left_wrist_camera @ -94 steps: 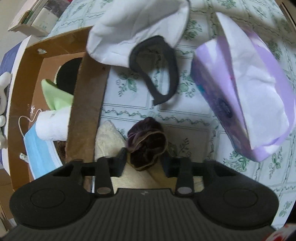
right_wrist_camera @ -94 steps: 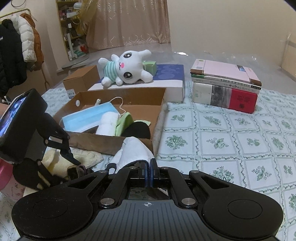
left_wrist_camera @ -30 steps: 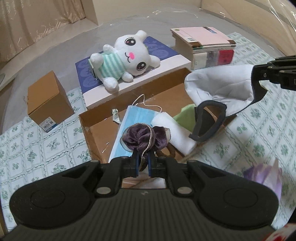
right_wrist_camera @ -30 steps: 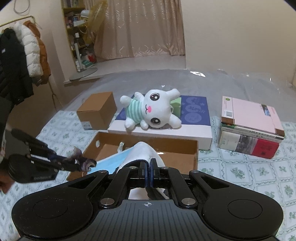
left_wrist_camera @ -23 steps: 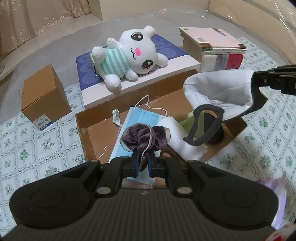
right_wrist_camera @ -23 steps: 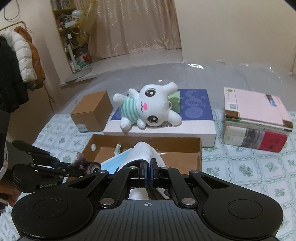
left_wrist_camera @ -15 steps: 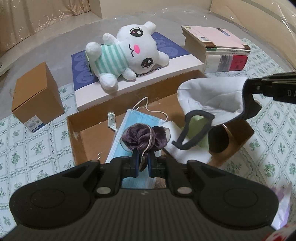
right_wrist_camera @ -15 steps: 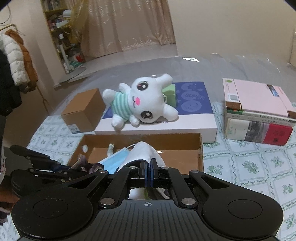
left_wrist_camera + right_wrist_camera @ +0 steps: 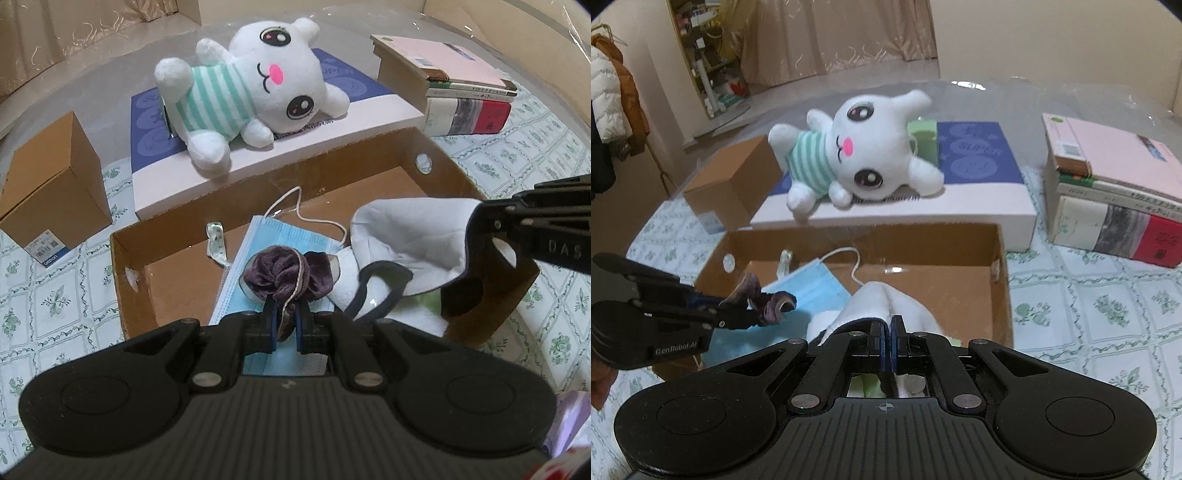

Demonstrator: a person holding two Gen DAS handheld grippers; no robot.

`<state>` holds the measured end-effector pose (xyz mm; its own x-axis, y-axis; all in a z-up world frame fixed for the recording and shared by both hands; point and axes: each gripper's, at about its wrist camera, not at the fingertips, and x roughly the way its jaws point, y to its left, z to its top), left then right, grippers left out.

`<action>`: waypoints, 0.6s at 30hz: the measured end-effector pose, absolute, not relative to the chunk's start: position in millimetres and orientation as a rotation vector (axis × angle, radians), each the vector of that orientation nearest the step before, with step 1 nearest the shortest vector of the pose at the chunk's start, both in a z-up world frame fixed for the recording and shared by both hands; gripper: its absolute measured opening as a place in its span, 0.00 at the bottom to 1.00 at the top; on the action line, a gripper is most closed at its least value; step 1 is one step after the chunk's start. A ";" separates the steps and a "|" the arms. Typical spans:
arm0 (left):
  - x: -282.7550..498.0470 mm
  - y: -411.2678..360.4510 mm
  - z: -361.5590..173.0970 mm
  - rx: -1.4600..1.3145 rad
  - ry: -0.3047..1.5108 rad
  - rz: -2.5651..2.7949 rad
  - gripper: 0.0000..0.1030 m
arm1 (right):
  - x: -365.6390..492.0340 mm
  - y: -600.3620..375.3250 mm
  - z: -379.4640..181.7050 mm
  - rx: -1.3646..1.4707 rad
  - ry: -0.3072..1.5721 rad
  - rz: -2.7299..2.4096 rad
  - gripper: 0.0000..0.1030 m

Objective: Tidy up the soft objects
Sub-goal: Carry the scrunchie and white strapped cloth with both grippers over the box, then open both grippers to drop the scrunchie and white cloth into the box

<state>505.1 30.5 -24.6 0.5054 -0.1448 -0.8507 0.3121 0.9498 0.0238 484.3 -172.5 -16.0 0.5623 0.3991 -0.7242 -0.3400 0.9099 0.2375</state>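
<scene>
above cardboard box [image 9: 436, 158], scrunchie [image 9: 290, 271], white mask [image 9: 410, 236]

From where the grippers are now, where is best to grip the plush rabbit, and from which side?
Probably the plush rabbit is best gripped at its striped torso from above: it lies on its side atop the flat box, the torso narrower than the head. Both grippers are already full.

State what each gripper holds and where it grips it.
Left gripper pinches the purple scrunchie by its lower folds. Right gripper clamps the white mask at its edge.
</scene>
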 end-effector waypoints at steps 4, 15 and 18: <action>506.3 31.8 -30.1 0.190 1.011 -0.275 0.08 | 485.9 -169.8 -22.6 0.062 0.878 0.439 0.03; 506.5 35.7 -28.1 0.197 0.999 -0.265 0.31 | 492.2 -170.1 -40.1 0.046 0.916 0.429 0.03; 505.1 37.3 -26.6 0.187 0.997 -0.268 0.34 | 494.7 -170.8 -44.8 0.038 0.930 0.412 0.03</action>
<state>505.1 37.3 -26.6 0.5139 -0.1362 -0.8470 0.3065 0.9513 0.0329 494.7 -170.8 -44.8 0.5262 0.3606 -0.7701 -0.3283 0.9216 0.2071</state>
